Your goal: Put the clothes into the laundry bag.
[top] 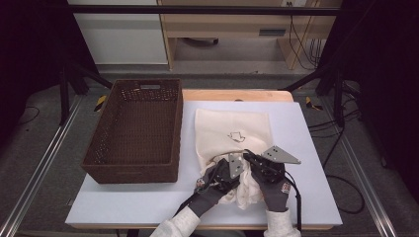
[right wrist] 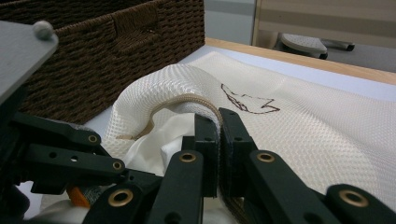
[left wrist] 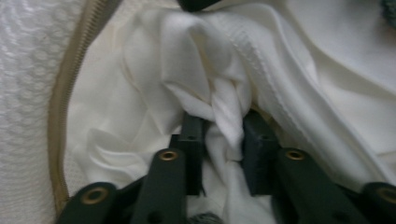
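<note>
Cloth (left wrist: 224,112), bunched at the mesh bag (top: 232,129) mouth, is pinched by the left tool (left wrist: 223,135); right tool (right wrist: 219,135) clamps the bag's zipper edge (right wrist: 187,99).

One brown wicker basket (top: 133,132) sits on one white table (top: 306,197). One cream mesh bag (top: 232,129) lies beside it (a single small outline drawing (top: 237,136) on its top), with one bunch of white cloth (top: 247,190) at its mouth. Two grippers: left gripper (top: 228,173), right gripper (top: 254,160).
</note>
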Demonstrator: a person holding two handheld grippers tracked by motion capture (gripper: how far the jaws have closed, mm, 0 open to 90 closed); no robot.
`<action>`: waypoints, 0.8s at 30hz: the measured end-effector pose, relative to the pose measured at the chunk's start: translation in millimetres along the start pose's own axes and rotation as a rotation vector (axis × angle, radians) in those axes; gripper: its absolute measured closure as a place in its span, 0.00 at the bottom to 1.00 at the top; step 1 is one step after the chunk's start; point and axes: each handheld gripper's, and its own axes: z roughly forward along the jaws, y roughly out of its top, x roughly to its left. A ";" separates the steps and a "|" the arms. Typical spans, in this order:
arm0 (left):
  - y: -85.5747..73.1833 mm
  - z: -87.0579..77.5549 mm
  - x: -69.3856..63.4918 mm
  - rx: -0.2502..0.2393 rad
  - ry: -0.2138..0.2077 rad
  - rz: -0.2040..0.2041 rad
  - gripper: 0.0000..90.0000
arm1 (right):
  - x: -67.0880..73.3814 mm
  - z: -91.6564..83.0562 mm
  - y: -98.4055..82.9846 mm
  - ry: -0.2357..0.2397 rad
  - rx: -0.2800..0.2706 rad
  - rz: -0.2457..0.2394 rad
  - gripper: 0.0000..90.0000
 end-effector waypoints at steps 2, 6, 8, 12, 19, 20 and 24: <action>1.3 -0.3 1.7 -0.002 0.003 -0.006 0.85 | 0.0 -0.3 0.0 -0.001 0.000 -0.001 0.97; 7.6 -3.6 6.5 -0.015 0.037 -0.018 0.88 | -0.5 -4.0 1.6 -0.005 -0.013 0.001 0.97; 12.6 -0.3 12.6 -0.015 0.062 -0.043 0.88 | -1.4 -7.8 3.6 -0.007 -0.025 0.002 0.97; 15.2 15.2 20.5 -0.007 0.114 -0.030 0.85 | -2.1 -14.3 6.8 -0.007 -0.045 0.008 0.97; 5.0 -3.6 23.8 -0.075 0.014 -0.060 0.53 | -3.3 -8.8 2.5 -0.017 -0.019 0.004 0.97; 3.5 -10.7 23.8 -0.079 -0.002 -0.060 0.48 | -3.7 -7.9 2.0 -0.017 -0.017 0.003 0.97; -5.6 -40.4 22.8 -0.075 -0.036 -0.035 0.35 | -4.2 -8.5 2.2 -0.020 -0.015 0.002 0.97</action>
